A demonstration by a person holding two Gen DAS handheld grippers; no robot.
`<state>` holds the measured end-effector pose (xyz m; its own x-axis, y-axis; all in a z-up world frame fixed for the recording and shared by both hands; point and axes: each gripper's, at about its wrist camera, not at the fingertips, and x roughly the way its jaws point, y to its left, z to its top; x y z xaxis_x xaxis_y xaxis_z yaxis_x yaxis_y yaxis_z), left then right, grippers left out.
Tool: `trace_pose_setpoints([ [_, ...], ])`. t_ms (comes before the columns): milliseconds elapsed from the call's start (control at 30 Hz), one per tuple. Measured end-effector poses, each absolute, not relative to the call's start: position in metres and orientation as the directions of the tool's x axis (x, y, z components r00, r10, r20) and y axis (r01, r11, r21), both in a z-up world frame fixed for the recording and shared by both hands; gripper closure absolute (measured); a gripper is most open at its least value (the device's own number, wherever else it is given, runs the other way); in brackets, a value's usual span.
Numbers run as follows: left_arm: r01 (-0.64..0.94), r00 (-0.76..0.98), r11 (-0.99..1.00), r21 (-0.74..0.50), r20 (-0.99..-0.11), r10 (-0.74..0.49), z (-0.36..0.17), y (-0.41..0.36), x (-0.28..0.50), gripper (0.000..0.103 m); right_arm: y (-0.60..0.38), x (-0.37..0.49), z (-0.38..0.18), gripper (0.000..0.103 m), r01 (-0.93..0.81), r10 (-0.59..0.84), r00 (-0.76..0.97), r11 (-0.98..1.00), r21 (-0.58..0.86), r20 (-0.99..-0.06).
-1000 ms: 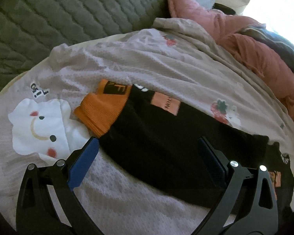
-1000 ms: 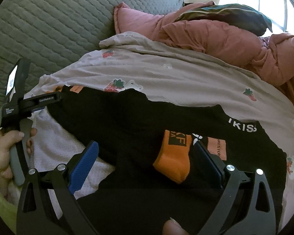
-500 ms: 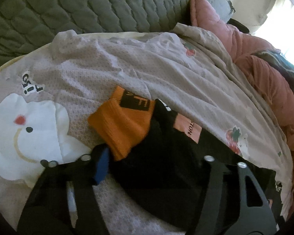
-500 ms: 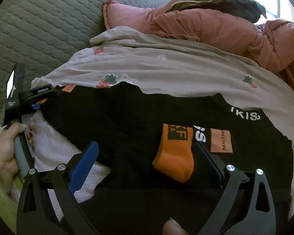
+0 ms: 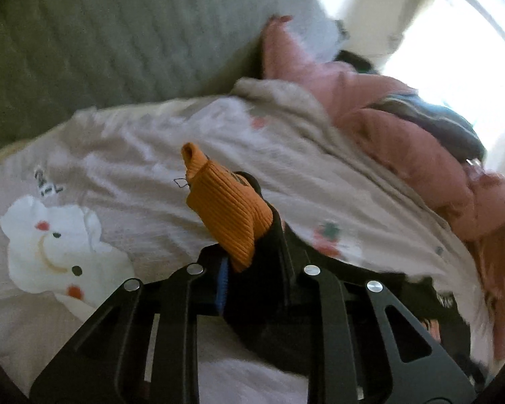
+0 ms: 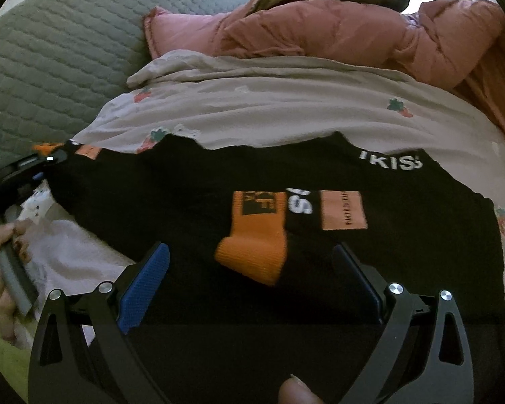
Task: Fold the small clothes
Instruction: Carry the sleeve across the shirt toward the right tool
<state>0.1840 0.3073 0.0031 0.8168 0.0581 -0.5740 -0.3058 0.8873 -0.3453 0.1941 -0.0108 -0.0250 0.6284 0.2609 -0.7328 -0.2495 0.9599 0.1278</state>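
Pinching the black garment's [image 5: 272,306] orange cuff [image 5: 229,215], left gripper [image 5: 252,269] just closed.

Left wrist view: the left gripper [image 5: 252,269], wide open a second ago, has just been closing and now pinches the black garment [image 5: 276,303] at its orange cuff [image 5: 225,215], which stood flat on the bedspread [image 5: 134,155] and now rises crumpled at frame centre. Right wrist view: the second orange cuff [image 6: 256,252] has shifted from right of centre to between the spread fingers of the right gripper [image 6: 252,269].
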Motion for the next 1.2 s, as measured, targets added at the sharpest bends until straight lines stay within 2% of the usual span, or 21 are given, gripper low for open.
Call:
trace_pose_setpoints([
  [300, -0.047, 0.865, 0.943, -0.33, -0.486, -0.127, 0.029, 0.211, 0.165, 0.091, -0.06, 0.186, -0.019, 0.007, -0.17, 0.213, 0.661, 0.977, 0.133, -0.72],
  [533, 0.093, 0.84, 0.962, -0.257, -0.498, -0.214, 0.038, 0.137, 0.166, 0.092, -0.123, 0.171, -0.016, 0.007, -0.067, 0.162, 0.685, 0.985, 0.16, -0.71],
  [633, 0.133, 0.817, 0.952, -0.277, -0.512, -0.263, 0.036, 0.117, 0.168, 0.092, -0.146, 0.164, -0.015, 0.007, -0.025, 0.138, 0.695, 0.986, 0.168, -0.706],
  [933, 0.273, 0.751, 0.938, -0.213, -0.563, -0.346, 0.027, 0.027, 0.171, 0.091, -0.21, 0.144, -0.014, 0.007, 0.074, 0.094, 0.713, 0.976, 0.207, -0.695],
  [1033, 0.316, 0.712, 0.925, -0.211, -0.592, -0.378, 0.019, 0.002, 0.175, 0.088, -0.225, 0.139, -0.012, 0.007, 0.097, 0.08, 0.719, 0.972, 0.214, -0.69],
  [1067, 0.339, 0.69, 0.915, -0.219, -0.604, -0.4, 0.014, -0.008, 0.175, 0.086, -0.231, 0.137, -0.011, 0.007, 0.107, 0.075, 0.722, 0.97, 0.219, -0.688],
  [1133, 0.389, 0.645, 0.894, -0.222, -0.626, -0.437, 0.007, -0.023, 0.175, 0.064, -0.24, 0.136, -0.01, 0.007, 0.124, 0.07, 0.725, 0.965, 0.23, -0.685],
  [1167, 0.404, 0.628, 0.886, -0.227, -0.636, -0.45, 0.004, -0.029, 0.173, 0.047, -0.242, 0.136, -0.011, 0.007, 0.129, 0.069, 0.725, 0.964, 0.234, -0.685],
  [1200, 0.414, 0.616, 0.878, -0.238, -0.637, -0.463, 0.002, -0.031, 0.172, 0.044, -0.245, 0.135, -0.011, 0.007, 0.133, 0.068, 0.725, 0.963, 0.235, -0.685],
])
